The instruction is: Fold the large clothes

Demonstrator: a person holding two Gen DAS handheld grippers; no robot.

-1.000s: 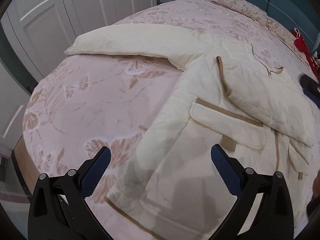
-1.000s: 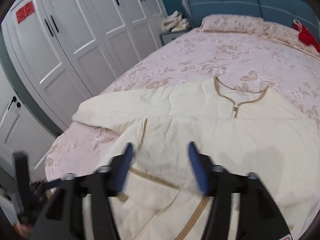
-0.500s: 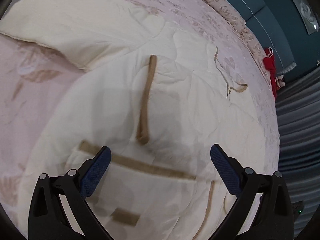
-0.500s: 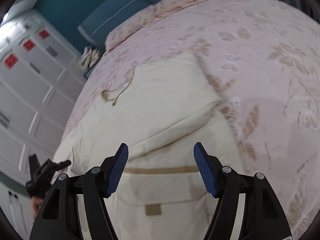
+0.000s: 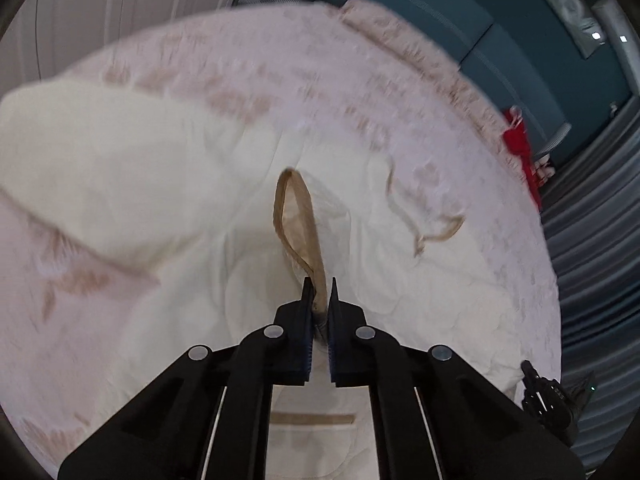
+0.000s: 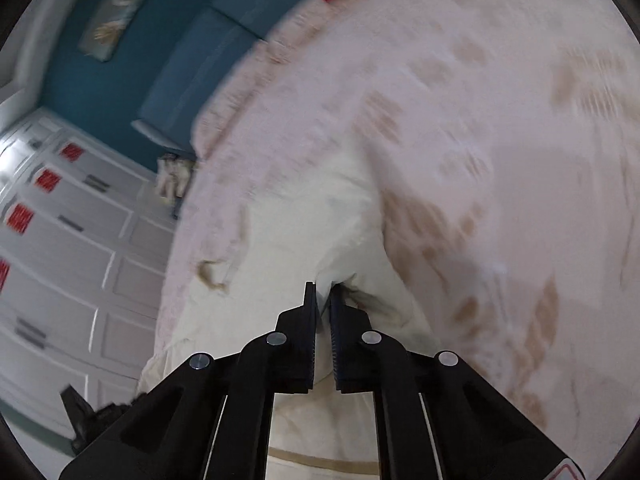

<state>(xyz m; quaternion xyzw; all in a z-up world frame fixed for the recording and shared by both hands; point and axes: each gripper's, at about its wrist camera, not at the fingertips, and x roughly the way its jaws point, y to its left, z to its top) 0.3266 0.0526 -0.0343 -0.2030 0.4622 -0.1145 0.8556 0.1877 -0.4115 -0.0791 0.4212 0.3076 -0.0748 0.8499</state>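
A large cream quilted jacket [image 5: 120, 184] with tan trim lies spread on the bed. In the left wrist view its tan-edged cuff [image 5: 298, 216] stands up as a loop, and my left gripper [image 5: 319, 284] is closing tight on the lower end of that trim, pads pressed on it. The neckline trim [image 5: 424, 236] lies to the right. In the right wrist view my right gripper [image 6: 322, 290] is closing on a bunched fold of the same jacket [image 6: 312, 232], with cream cloth pinched between its pads. Both views are blurred.
The bed's pink floral cover [image 5: 280, 72] runs back to a teal headboard [image 5: 460, 28]. A red item [image 5: 520, 148] lies at the far side near grey curtains [image 5: 592, 240]. White wardrobe doors [image 6: 60, 240] stand to the left, and folded cloth [image 6: 172, 176] sits on a nightstand.
Both grippers went from wide open to pinched on the jacket. The left one moved up over the tan cuff strip and lifted it into a loop. The right one rolled and dropped onto the sleeve fold.
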